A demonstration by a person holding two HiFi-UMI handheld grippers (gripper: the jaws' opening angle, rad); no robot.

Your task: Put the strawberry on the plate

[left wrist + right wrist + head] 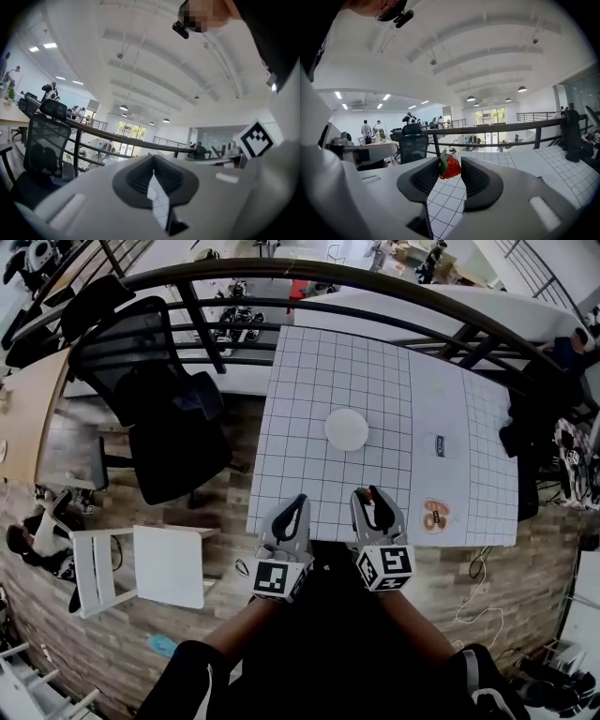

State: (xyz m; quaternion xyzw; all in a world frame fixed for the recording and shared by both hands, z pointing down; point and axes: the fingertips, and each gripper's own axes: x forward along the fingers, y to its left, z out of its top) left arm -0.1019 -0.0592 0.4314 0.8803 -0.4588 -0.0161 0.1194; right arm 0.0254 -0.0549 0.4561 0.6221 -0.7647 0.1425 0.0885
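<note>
At the near edge of the white, grid-lined table [309, 371]: left gripper [299, 502] and right gripper [369, 493], side by side, both pointing toward the far side of the cloth. Right gripper [450, 163]: jaws partly spread, pinching the strawberry [450, 168] at their tips, dark ribbed pads pressed against its two sides, green leaves to the left, red flesh to the right. In the head view, visible only as a small red spot between the jaw tips, over the near rows of the grid. Left gripper [153, 171]: jaws pressed together at the tips, nothing gripped, a thin wedge of gridded cloth showing between the pads. Plate [347, 428]: white, round, near the middle of the table, farther off than both grippers and well apart from the strawberry. To the right on the table, a small dark label [440, 445] and, nearer, a printed card [434, 516]. Left of the table, a black office chair [159, 409]; beyond the far edge, a curved dark railing [375, 282].
</note>
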